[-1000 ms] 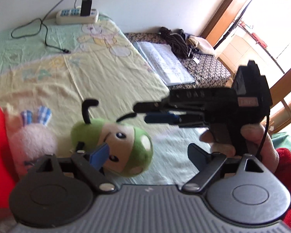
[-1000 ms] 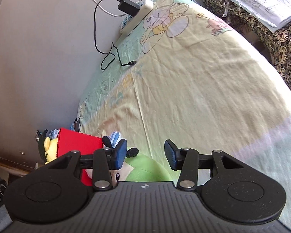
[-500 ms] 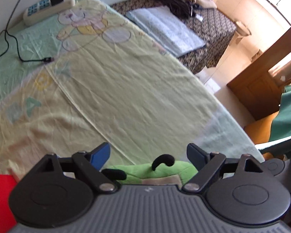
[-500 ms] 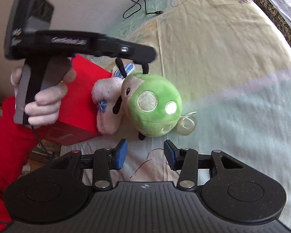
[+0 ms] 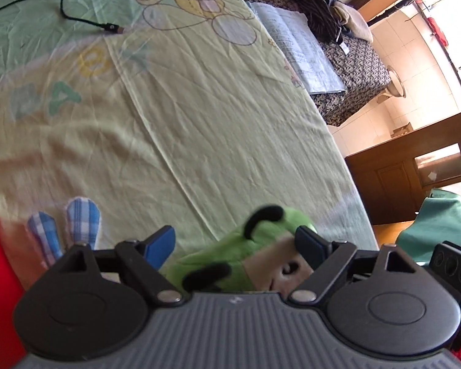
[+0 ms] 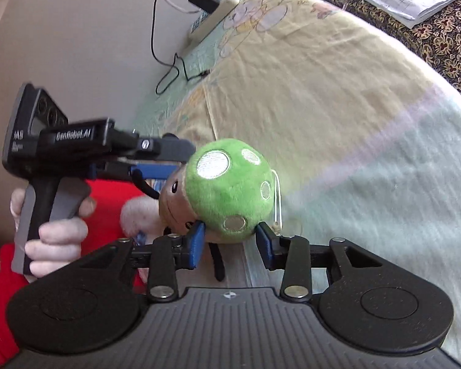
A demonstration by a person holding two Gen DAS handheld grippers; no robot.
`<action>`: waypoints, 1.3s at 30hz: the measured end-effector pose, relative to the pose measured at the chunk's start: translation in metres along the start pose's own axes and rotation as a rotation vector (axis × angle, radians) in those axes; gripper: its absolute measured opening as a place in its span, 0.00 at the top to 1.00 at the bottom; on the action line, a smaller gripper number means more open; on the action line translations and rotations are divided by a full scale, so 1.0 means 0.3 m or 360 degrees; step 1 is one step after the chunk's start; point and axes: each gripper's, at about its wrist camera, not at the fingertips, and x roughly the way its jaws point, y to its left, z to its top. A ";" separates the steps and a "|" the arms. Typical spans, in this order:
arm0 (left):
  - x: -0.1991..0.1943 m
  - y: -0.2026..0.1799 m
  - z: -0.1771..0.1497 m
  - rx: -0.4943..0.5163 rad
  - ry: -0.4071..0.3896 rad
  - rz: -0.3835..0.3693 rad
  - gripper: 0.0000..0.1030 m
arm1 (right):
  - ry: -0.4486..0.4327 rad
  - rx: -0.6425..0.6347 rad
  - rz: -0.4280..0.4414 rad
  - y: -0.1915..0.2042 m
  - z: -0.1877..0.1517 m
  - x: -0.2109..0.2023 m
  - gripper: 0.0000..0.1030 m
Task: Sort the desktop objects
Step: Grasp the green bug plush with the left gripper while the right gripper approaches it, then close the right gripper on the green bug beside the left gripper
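Both tools have closed in on the green mushroom plush (image 6: 230, 190) near the bed's (image 5: 230, 123) front edge. Right tool (image 6: 230, 240) brackets it, released; left tool (image 5: 235, 243) straddles it — also released (no grasp yet). Pickup is imminent.

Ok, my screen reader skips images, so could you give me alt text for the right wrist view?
A green mushroom plush sits on a yellow-green bedsheet between the open fingers of the right gripper, while the left gripper, held in a hand, reaches its top from the left. A red box lies behind.
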 end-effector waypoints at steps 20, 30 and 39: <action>0.017 -0.121 -0.218 -0.0041 -0.0146 -0.0073 0.13 | 0.0174 0.0288 0.0144 -0.052 0.160 0.071 0.51; -0.022 0.001 -0.199 -0.0316 -0.0282 -0.0242 0.18 | 0.0288 0.0320 0.0183 -0.083 0.157 0.079 0.42; 0.011 -0.004 -0.217 -0.0307 -0.0288 -0.0176 0.21 | 0.0322 0.0415 0.0223 -0.097 0.142 0.120 0.36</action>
